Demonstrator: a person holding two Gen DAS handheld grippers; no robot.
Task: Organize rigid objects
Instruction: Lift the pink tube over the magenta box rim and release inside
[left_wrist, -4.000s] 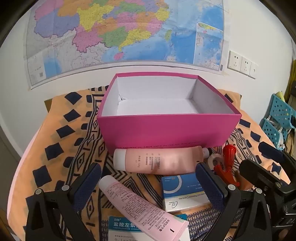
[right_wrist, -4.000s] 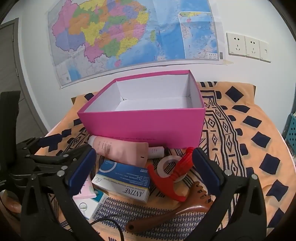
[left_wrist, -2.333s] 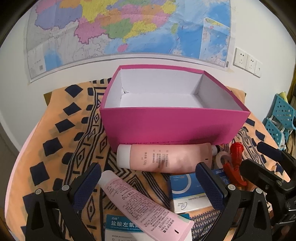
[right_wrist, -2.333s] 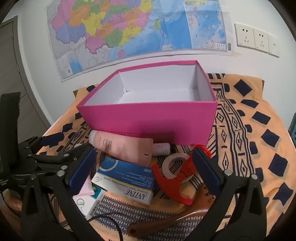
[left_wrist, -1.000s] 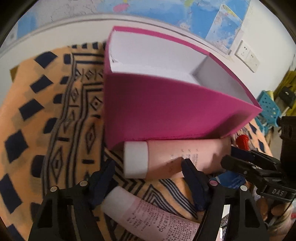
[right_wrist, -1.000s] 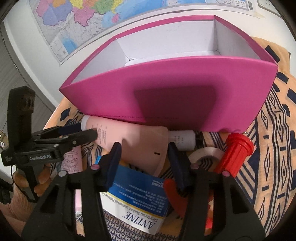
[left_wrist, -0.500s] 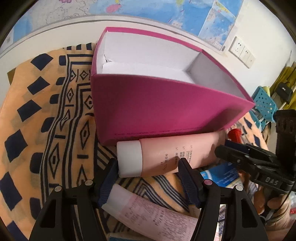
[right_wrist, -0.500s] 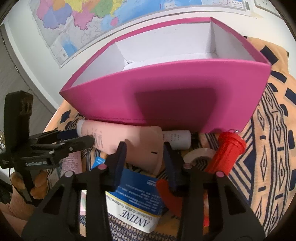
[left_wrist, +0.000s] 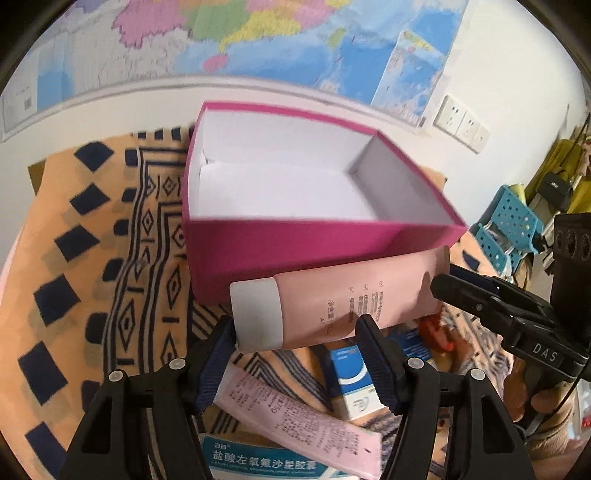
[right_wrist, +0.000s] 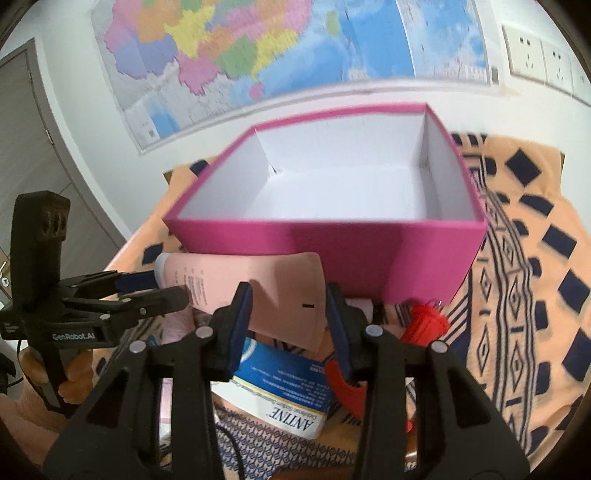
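A large pink tube (left_wrist: 343, 299) with a white cap is held in the air in front of the open pink box (left_wrist: 295, 247). My left gripper (left_wrist: 295, 332) is shut on its cap end. My right gripper (right_wrist: 286, 302) is shut on its flat crimped end (right_wrist: 284, 295). The tube hangs about level with the box's near rim (right_wrist: 325, 225). The box is white inside and holds nothing. The left gripper also shows at the left of the right wrist view (right_wrist: 140, 291).
On the orange patterned cloth (left_wrist: 92, 258) below lie a second pink tube (left_wrist: 295, 421), blue and white medicine boxes (right_wrist: 284, 387) (left_wrist: 258, 461) and a red clamp (right_wrist: 424, 325). A wall map hangs behind. A blue stool (left_wrist: 513, 225) stands at the right.
Both grippers closed on the large pink tube and lifted it off the cloth, up toward the box's near rim. Both views rose and now look down into the box.
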